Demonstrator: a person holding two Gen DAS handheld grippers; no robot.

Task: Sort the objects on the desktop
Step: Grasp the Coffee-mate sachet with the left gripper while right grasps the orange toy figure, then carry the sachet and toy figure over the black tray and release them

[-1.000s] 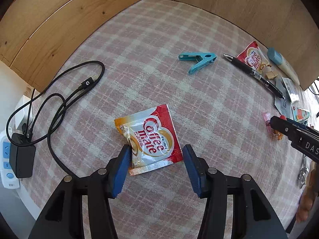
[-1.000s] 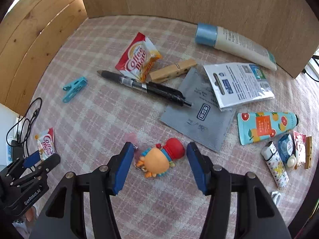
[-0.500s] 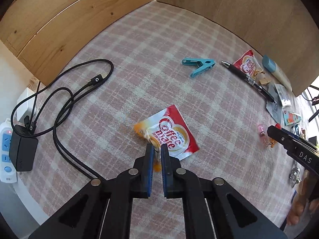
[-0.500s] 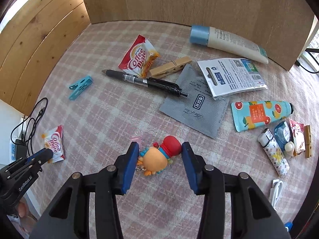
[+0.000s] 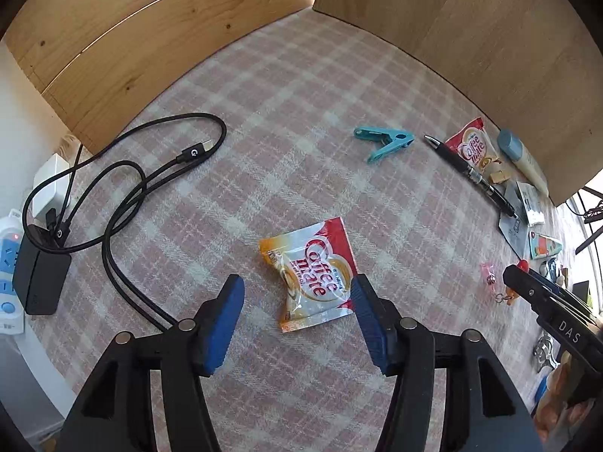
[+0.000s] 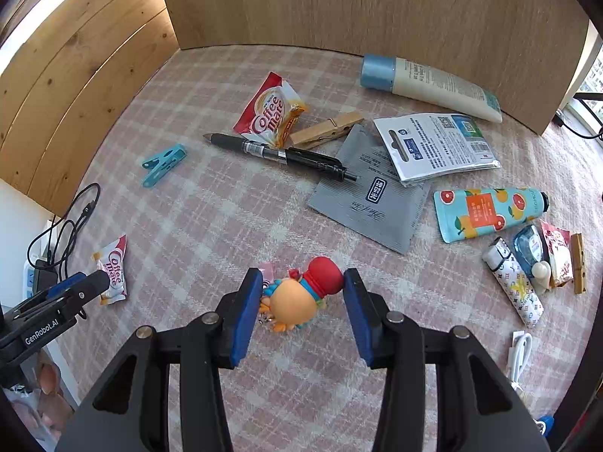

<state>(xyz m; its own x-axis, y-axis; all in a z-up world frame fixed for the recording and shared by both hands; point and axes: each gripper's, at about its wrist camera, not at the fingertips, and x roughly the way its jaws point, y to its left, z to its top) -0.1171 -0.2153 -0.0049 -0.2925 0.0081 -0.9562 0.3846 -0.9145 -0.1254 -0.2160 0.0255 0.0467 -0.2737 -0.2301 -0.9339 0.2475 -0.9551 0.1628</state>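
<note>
A Coffee mate sachet [image 5: 312, 273] lies flat on the pink checked cloth. My left gripper [image 5: 297, 314] is open, its blue pads on either side of the sachet's near end, not gripping it. In the right wrist view the same sachet [image 6: 113, 269] lies at the left by the left gripper [image 6: 81, 288]. A small toy figure keychain [image 6: 301, 297] with a red cap and orange face sits between the pads of my right gripper [image 6: 301, 312]. The left pad touches it, the right pad stands slightly apart. That gripper also shows in the left wrist view [image 5: 527, 290].
A second Coffee mate sachet [image 6: 275, 113], black pen [image 6: 279, 154], wooden peg [image 6: 326, 130], teal clip [image 6: 164, 164], grey pouch [image 6: 369, 203], white packet [image 6: 433, 147], cream tube [image 6: 429, 86], citrus tube [image 6: 490, 213] and small items [image 6: 527, 275] lie around. Black cables [image 5: 124, 188] and a power strip [image 5: 9, 263] are left. Wooden walls [image 6: 339, 3] ring the back.
My left gripper was shut on the sachet half a second ago; it has opened and the sachet lies free. My right gripper's jaws have closed in around the toy figure.
</note>
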